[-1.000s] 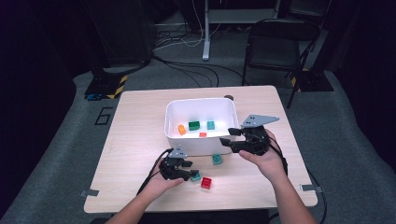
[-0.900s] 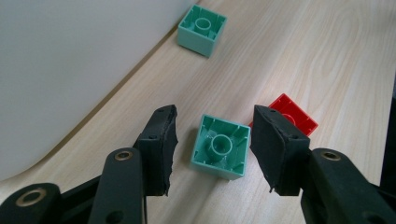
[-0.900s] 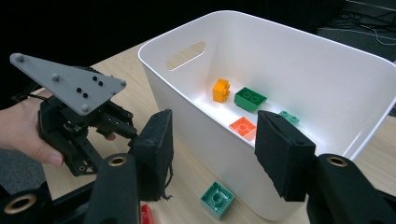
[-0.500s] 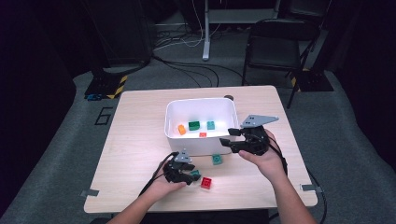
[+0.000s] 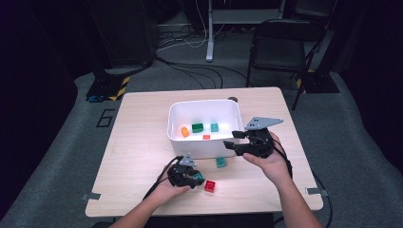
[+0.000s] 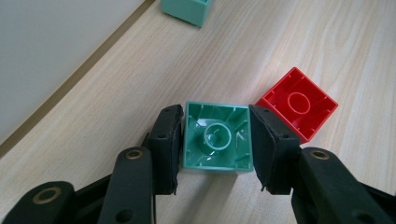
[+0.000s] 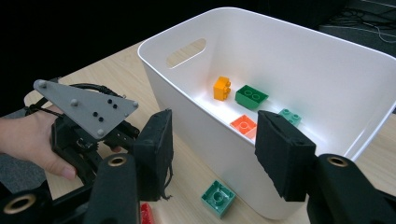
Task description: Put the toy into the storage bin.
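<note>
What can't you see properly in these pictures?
- Teal brick between the left gripper pads, which have just been closing: in the left gripper view it lies hollow side up, so its studs are hidden.
- Red brick: in the right gripper view, cut off by the bottom edge and the right gripper jaw.
- Second teal brick: cut off by the left gripper view's top edge.
- Bricks in the white bin: too small in the high view to count studs.

Red brick [image 6: 297,102] lies just beside the teal brick [image 6: 217,137], crowding one side. White bin [image 5: 205,126] wall blocks passage beyond; bare table [image 5: 138,142] lies open leftward
</note>
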The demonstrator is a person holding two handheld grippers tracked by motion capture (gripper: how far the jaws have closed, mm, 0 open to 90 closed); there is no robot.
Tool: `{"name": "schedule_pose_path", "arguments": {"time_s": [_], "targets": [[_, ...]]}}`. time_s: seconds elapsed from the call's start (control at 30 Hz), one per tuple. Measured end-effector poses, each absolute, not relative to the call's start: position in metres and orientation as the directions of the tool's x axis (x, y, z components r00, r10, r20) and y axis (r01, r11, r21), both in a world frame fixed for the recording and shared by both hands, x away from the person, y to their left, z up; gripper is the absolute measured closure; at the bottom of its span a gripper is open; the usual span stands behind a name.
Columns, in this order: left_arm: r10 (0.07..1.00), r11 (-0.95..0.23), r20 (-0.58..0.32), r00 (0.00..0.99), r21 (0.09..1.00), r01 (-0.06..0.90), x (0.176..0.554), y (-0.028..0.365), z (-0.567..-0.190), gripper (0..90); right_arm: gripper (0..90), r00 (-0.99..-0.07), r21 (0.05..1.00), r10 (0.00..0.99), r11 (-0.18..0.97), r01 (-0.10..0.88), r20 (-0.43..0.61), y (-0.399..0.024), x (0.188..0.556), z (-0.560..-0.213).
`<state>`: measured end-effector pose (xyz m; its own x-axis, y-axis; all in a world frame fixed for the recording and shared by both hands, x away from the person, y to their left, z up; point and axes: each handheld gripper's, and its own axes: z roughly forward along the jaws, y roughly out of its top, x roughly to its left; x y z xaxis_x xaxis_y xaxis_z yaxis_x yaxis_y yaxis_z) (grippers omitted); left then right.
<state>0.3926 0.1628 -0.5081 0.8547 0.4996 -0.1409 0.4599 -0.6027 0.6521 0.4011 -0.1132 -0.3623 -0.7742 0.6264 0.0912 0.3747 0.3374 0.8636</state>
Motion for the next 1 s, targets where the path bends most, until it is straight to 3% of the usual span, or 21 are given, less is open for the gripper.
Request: {"name": "schedule_pose_path", "arguments": {"time_s": [0.43,1.0], "targets": [[0.520,-0.593,-0.130,0.844,0.656,0.466,0.393,0.166,-0.503,58.3,46.0,-0.772,0.865,0.629,0.332,0.376,0.093,-0.113,0.401,-0.362],[0.522,-0.583,-0.094,0.848,0.686,0.435,0.391,0.170,-0.467,58.3,46.0,-0.771,0.866,0.631,0.332,0.375,0.092,-0.114,0.401,-0.362]]}}
